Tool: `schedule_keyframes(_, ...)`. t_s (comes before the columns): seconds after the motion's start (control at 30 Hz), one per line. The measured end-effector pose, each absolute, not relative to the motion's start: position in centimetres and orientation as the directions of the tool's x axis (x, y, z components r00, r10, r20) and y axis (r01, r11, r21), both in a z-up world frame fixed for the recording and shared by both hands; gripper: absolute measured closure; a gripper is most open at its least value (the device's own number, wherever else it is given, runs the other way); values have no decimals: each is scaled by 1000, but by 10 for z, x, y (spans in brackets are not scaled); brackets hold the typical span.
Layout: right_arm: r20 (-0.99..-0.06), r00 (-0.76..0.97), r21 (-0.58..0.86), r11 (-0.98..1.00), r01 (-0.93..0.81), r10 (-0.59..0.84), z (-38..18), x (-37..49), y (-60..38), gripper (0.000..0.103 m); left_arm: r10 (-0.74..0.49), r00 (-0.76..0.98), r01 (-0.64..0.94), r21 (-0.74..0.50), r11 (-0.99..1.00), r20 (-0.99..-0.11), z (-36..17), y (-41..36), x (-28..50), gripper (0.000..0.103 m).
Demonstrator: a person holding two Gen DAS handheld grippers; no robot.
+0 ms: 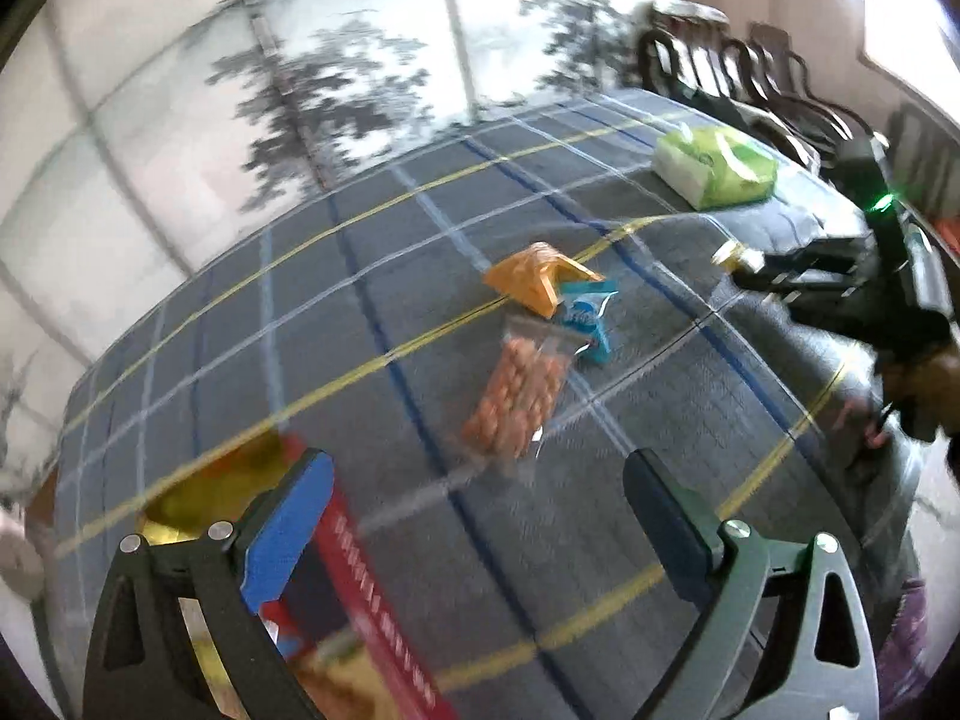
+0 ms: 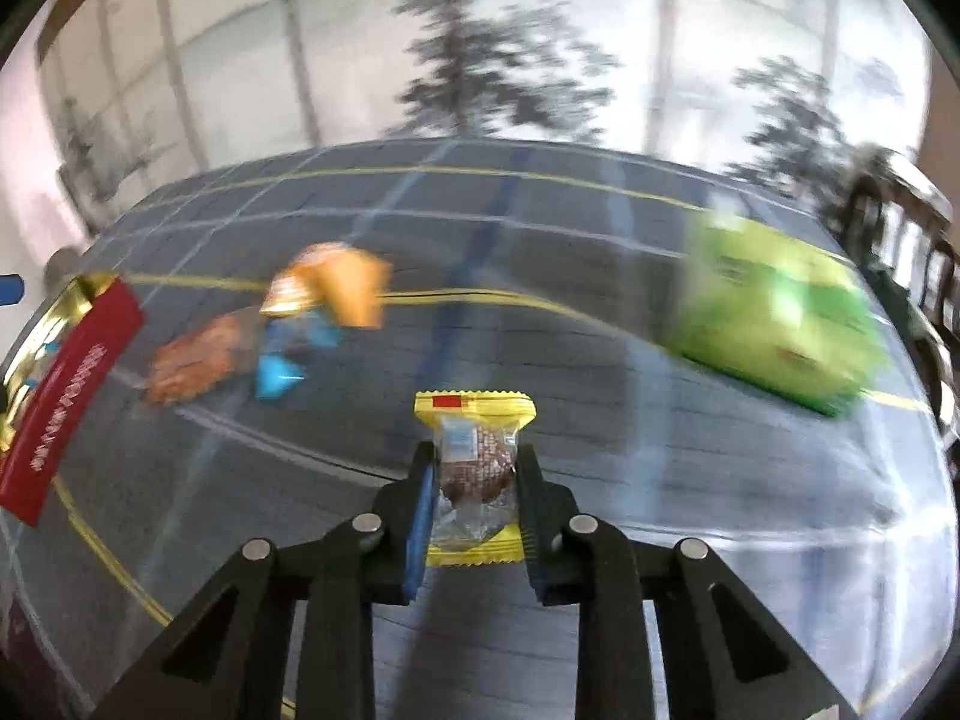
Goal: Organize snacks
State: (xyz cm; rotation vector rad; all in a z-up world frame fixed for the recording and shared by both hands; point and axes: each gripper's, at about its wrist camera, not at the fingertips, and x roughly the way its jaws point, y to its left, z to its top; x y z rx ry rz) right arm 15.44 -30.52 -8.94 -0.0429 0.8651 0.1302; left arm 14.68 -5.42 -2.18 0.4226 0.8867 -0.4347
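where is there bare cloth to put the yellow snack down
Bare plaid tablecloth lies between the orange packet and the green tissue pack, and just ahead of the right tongs gripping the yellow-wrapped snack. Crowded: the orange packet, blue packet and clear bag of orange snacks, near the red box.

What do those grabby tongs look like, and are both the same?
Both look alike. The left tongs are black plastic frames with triangle cut-outs, shiny round silver pins at the joints, and two flat fingers, one with a bright blue pad. The right tongs have the same black arms, silver pins and a blue pad edge. Seen from the left camera, its black body carries a small green light.
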Motion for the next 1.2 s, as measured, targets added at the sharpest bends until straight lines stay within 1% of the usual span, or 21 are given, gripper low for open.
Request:
schedule_keyframes(0.07, -755, 653, 18, 997, -72, 61, -90, 148, -331, 78, -190, 536, 561, 179, 808, -823, -33, -65, 164, 7)
schedule_keyframes(0.13, -750, 661, 31, 1000, -6, 27, -92, 142, -356, 78, -213, 498, 605, 160, 780, -841, -41, -72, 174, 7)
schedule_keyframes(0.27, -762, 648, 81, 995, 57, 24, -107, 137, -383, 78, -232, 423, 688, 143, 711, -876, -62, -88, 194, 8)
schedule_keyframes(0.37, -743, 668, 105, 993, 60, 38, -105, 137, -391, 78, -203, 385, 715, 152, 683, -900, -78, -97, 206, 8)
schedule_keyframes(0.53, -755, 652, 129, 991, 39, 72, -109, 141, -392, 78, -155, 359, 727, 172, 665, -920, -98, -108, 222, 8)
schedule_keyframes(0.57, -758, 647, 135, 990, 37, 79, -110, 142, -392, 78, -138, 354, 722, 176, 669, -925, -102, -110, 227, 9)
schedule_keyframes(0.6, -757, 648, 140, 990, 36, 83, -110, 142, -393, 78, -123, 345, 717, 176, 675, -931, -106, -111, 231, 9)
schedule_keyframes(0.63, -757, 648, 146, 989, 36, 88, -110, 141, -394, 78, -144, 332, 711, 147, 688, -932, -106, -110, 235, 10)
schedule_keyframes(0.67, -757, 647, 149, 988, 36, 90, -111, 142, -394, 78, -163, 302, 697, 100, 710, -939, -107, -108, 240, 16)
schedule_keyframes(0.7, -756, 647, 152, 988, 36, 93, -111, 143, -394, 77, -189, 270, 684, 50, 728, -944, -107, -104, 244, 37)
schedule_keyframes(0.73, -757, 647, 153, 987, 36, 94, -111, 143, -394, 77, -225, 241, 661, -10, 750, -944, -105, -99, 248, 48)
schedule_keyframes(0.77, -757, 647, 153, 988, 36, 93, -111, 143, -393, 77, -209, 263, 644, 10, 765, -942, -102, -98, 248, 69)
schedule_keyframes(0.83, -757, 647, 152, 988, 39, 91, -111, 143, -394, 77, -160, 266, 605, 35, 795, -951, -99, -96, 245, 69)
schedule_keyframes(0.87, -757, 647, 150, 988, 41, 88, -112, 144, -394, 77, -152, 270, 561, 27, 827, -951, -98, -92, 241, 69)
schedule_keyframes(1.07, -760, 646, 139, 989, 46, 76, -112, 146, -390, 77, -272, 306, 419, -127, 899, -912, -79, -65, 174, 69)
schedule_keyframes(1.1, -761, 645, 134, 990, 47, 72, -112, 146, -389, 77, -279, 320, 406, -135, 904, -905, -75, -63, 163, 69)
schedule_keyframes(1.2, -765, 642, 108, 993, 47, 53, -113, 147, -386, 77, -256, 389, 362, -109, 926, -885, -61, -54, 129, 69)
